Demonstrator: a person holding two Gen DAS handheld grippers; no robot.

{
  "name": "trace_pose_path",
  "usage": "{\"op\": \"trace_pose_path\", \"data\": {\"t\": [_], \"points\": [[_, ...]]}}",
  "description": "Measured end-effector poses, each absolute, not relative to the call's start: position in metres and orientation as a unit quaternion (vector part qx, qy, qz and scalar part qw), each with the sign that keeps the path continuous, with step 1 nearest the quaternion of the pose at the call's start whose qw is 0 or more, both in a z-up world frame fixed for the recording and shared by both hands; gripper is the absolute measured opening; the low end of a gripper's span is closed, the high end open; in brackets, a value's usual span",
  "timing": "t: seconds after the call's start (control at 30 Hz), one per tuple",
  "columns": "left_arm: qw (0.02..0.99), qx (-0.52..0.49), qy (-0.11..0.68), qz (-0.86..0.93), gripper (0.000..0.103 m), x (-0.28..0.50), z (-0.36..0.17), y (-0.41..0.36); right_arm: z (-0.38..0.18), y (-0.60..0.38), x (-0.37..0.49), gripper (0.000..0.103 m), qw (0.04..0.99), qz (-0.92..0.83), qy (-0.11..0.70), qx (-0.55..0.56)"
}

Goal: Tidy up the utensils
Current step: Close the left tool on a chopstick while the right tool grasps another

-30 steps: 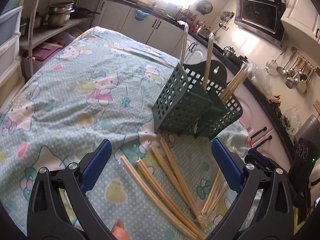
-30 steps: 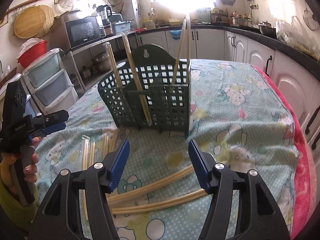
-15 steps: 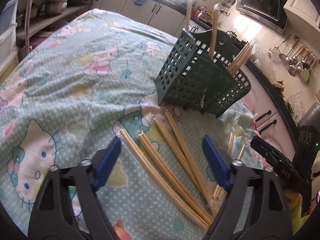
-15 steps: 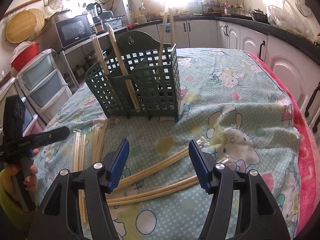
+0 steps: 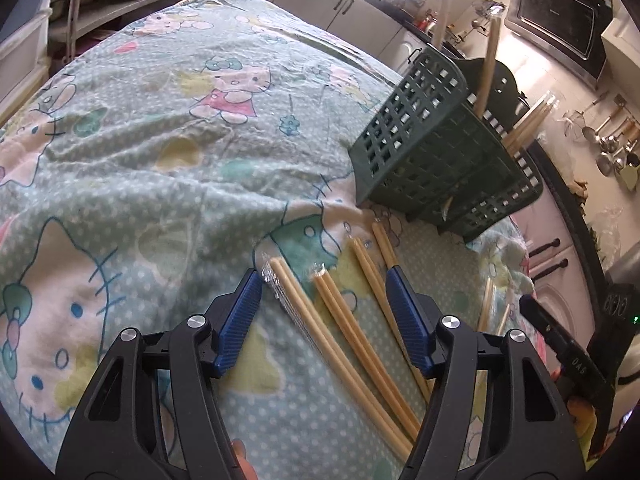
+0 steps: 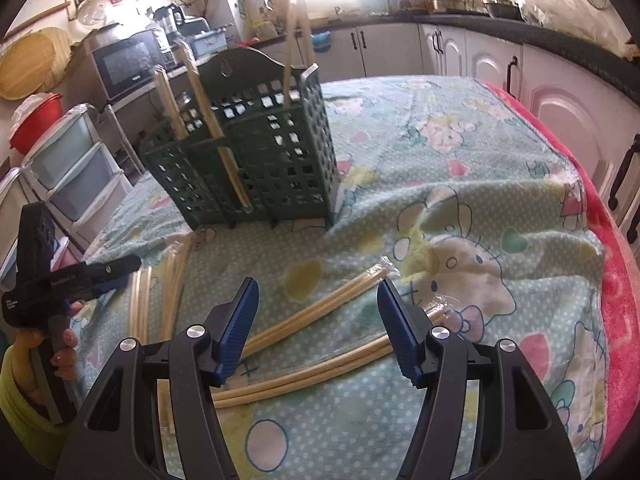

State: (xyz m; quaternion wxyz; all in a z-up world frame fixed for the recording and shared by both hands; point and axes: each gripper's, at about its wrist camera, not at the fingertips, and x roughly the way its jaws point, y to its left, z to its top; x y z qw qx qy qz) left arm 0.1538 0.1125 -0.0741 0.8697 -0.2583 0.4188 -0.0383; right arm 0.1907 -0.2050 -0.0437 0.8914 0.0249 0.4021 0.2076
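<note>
Now lower over the loose chopsticks (image 5: pixel 352 332) on the bench (image 5: pixel 168 152) before the green basket (image 5: pixel 432 160), left gripper (image 5: pixel 324 312) jaws just narrowed yet clamping nothing, right gripper (image 6: pixel 316 320) half-open above another pair (image 6: pixel 320 312), pickup apparently imminent.

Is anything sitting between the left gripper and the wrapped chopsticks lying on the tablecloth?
Nothing visible. The left gripper hangs open over the wrapped chopsticks, its jaws just narrowed, pads not yet pressing them. The green utensil basket stands farther back, out of the way.
</note>
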Motion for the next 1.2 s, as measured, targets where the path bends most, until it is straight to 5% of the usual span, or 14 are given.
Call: {"op": "trace_pose_path", "data": {"t": [0.8, 0.97, 1.03, 1.2], "points": [[0.874, -0.262, 0.409, -0.017, 0.028, 0.172, -0.081, 0.125, -0.079, -0.19, 0.243, 0.058, 0.867, 0.164, 0.469, 0.024], [0.873, -0.264, 0.41, -0.013, 0.022, 0.172, -0.082, 0.128, -0.079, -0.187, 0.249, 0.041, 0.874, 0.141, 0.464, 0.012], [0.873, -0.265, 0.409, -0.012, 0.02, 0.172, -0.082, 0.129, -0.08, -0.189, 0.252, 0.027, 0.876, 0.136, 0.463, 0.015], [0.872, -0.266, 0.41, -0.011, 0.017, 0.173, -0.083, 0.13, -0.079, -0.204, 0.258, 0.013, 0.873, 0.138, 0.464, 0.06]]}}
